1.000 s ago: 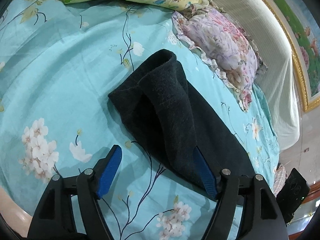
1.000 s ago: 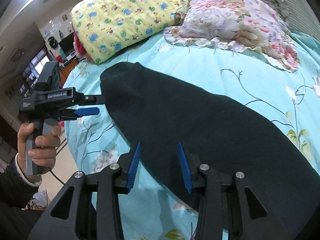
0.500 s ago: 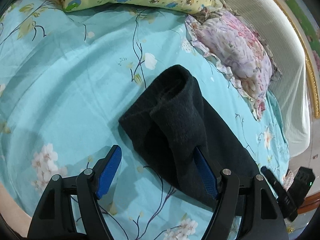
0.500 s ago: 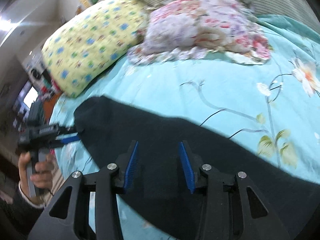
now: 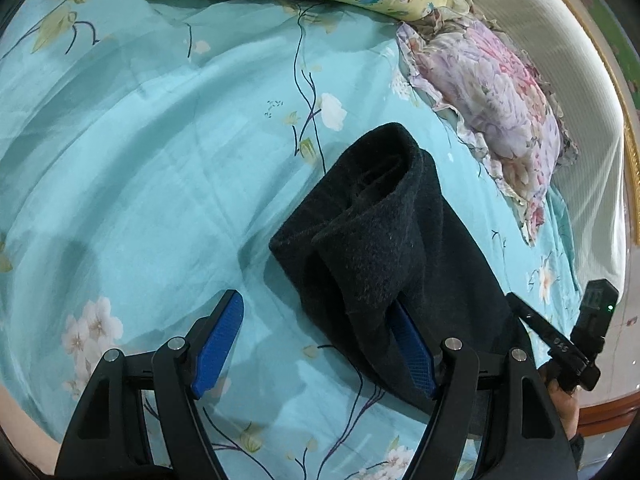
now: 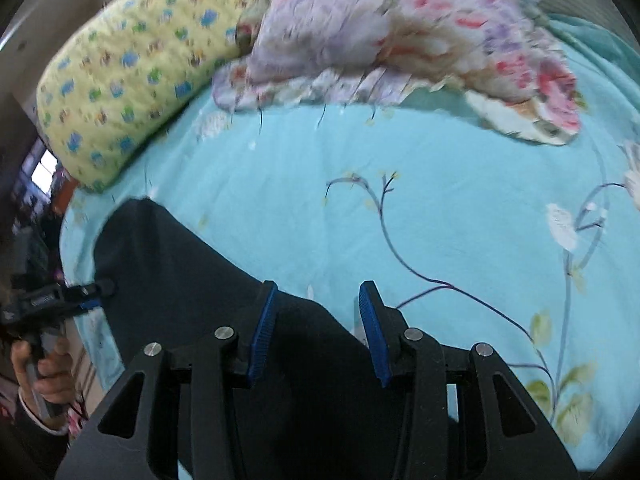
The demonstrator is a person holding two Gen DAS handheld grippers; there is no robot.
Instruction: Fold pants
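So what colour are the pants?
Black pants, clearest in the left wrist view.

text: "DAS"-like, uncertain | on: right claw (image 5: 560, 344) arm

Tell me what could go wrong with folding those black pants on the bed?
The black pants lie bunched, one end curled over, so a fold made now may come out lumpy. The left gripper is open with only one pad under the cloth, so it might catch a single layer. The right gripper, open over the pants' edge, could pinch the turquoise bedsheet too.
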